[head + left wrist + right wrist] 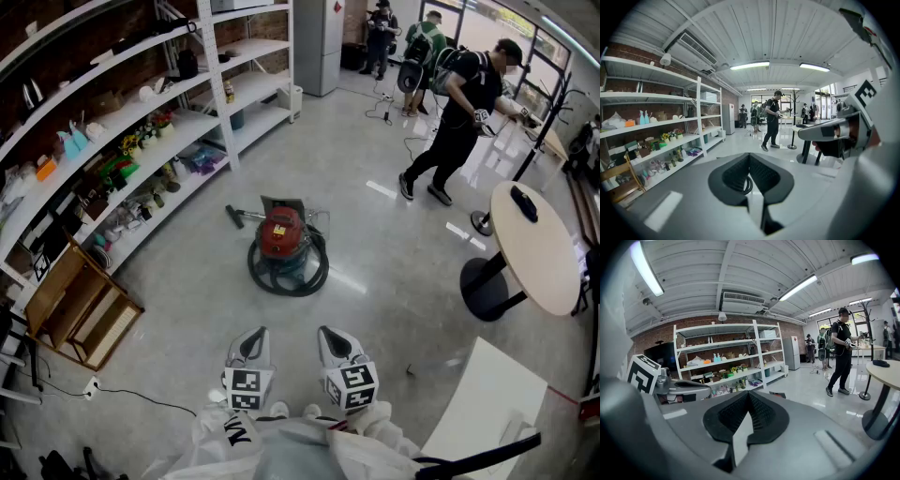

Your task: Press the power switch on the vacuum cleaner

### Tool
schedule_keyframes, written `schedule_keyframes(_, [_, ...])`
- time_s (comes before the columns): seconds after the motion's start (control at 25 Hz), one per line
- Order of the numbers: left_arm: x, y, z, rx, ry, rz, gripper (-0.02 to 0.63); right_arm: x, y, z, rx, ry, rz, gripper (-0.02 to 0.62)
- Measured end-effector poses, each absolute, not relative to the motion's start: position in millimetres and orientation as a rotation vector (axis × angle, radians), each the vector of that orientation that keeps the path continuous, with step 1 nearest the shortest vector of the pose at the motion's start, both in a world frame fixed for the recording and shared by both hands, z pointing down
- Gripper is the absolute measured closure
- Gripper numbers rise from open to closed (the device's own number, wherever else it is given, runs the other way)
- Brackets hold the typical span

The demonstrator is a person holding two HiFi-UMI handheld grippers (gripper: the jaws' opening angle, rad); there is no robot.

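Two grippers sit low in the head view, side by side and pointing fwd: left gripper (pixel 254 336) and right gripper (pixel 329 334), each w/ its marker cube facing up. In the left gripper view the jaws are closed tip to tip w/ nothing btwn them. The right gripper view shows the same: jaws together, nothing gripped.

The vacuum cleaner (pixel 284 239), red-bodied, stands on the floor (pixel 394 291) ahead of both grippers, well apart from them and roughly in line w/ the gap btwn them. A dark hose (pixel 287 274) is coiled round its base. Its power switch is too small to pick out.

White shelves (pixel 141 141) w/ bottles and small items run along the left. A wooden crate (pixel 80 305) sits on the floor near their closer end. A round table (pixel 539 258) stands to the right, and beyond it a person (pixel 459 112) in black w/ a backpack is leaning fwd.
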State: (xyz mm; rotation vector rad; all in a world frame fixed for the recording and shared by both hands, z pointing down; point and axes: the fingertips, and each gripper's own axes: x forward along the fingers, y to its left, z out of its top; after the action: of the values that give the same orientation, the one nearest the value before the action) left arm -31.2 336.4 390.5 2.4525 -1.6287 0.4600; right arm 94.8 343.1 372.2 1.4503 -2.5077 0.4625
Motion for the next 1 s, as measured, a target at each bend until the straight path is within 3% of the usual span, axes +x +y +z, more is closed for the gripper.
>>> schedule_keyframes(1.0, [-9,341,388,2.449,-1.679,0.451,0.606,122,348,374,1.432,-2.562,0.492,0.595])
